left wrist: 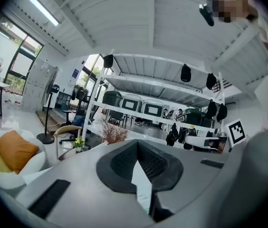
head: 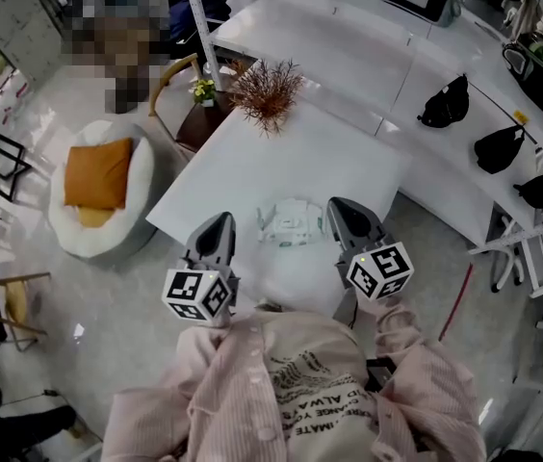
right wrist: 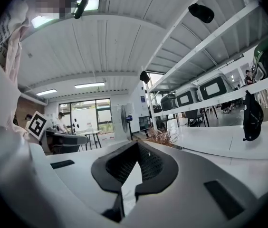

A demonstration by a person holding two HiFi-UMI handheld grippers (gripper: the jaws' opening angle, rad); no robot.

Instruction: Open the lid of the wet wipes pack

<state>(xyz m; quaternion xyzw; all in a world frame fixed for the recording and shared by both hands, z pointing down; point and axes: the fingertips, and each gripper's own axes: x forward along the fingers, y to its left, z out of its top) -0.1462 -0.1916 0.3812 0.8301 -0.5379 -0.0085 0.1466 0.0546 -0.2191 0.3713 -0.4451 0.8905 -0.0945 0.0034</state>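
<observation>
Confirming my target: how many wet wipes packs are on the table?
1. The wet wipes pack lies on the table, showing between the left gripper and right gripper. They could hide others.

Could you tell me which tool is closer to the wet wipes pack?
Right, slightly. The right tool is just off the right edge of the wet wipes pack; the left tool is left of it, with more table between.

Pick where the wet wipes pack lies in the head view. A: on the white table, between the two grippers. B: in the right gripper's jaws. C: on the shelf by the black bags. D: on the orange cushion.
A: the wet wipes pack lies on the white table, between the left gripper and the right gripper.
</observation>
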